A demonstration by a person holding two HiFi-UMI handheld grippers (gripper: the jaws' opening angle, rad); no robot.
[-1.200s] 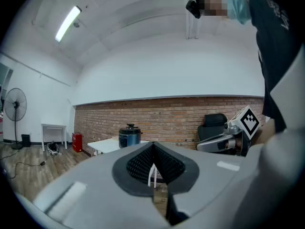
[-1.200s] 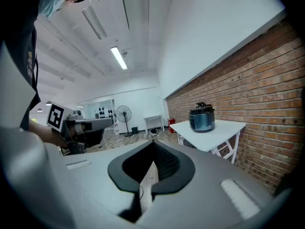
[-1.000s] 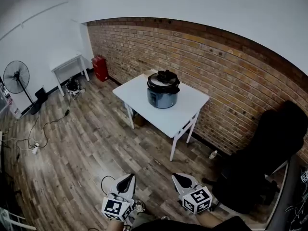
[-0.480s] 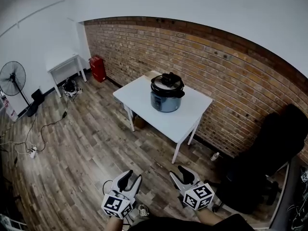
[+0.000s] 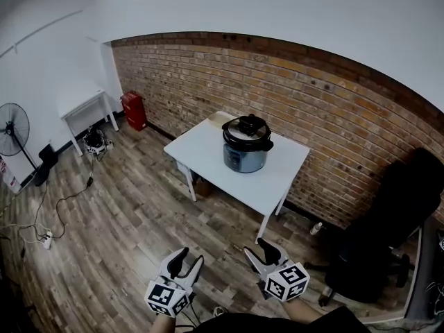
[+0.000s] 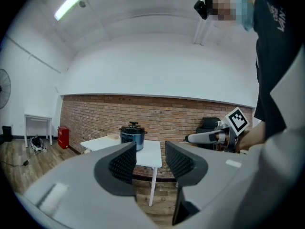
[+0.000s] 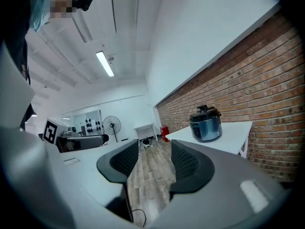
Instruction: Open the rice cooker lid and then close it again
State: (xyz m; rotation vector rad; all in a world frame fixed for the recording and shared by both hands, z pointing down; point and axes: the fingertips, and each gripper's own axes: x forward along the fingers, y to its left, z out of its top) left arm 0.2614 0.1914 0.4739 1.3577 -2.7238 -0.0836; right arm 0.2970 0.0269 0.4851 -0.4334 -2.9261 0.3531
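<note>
We've got the rice cooker [image 5: 246,144] sitting on the table [image 5: 208,148], which stands close to the brick wall [image 5: 333,109] ahead of us. Right of the table there's a chair [image 5: 388,220]. Way over left, a small desk [image 5: 80,104] stands by the side wall, with a fan [image 5: 12,127] left of it.

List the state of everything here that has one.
Lid, shut on the cooker.
Left tongs, open, just been opening, nothing between.
Right tongs, open, just been opening, nothing between.
Fan, upright; running or not, cannot tell.
</note>
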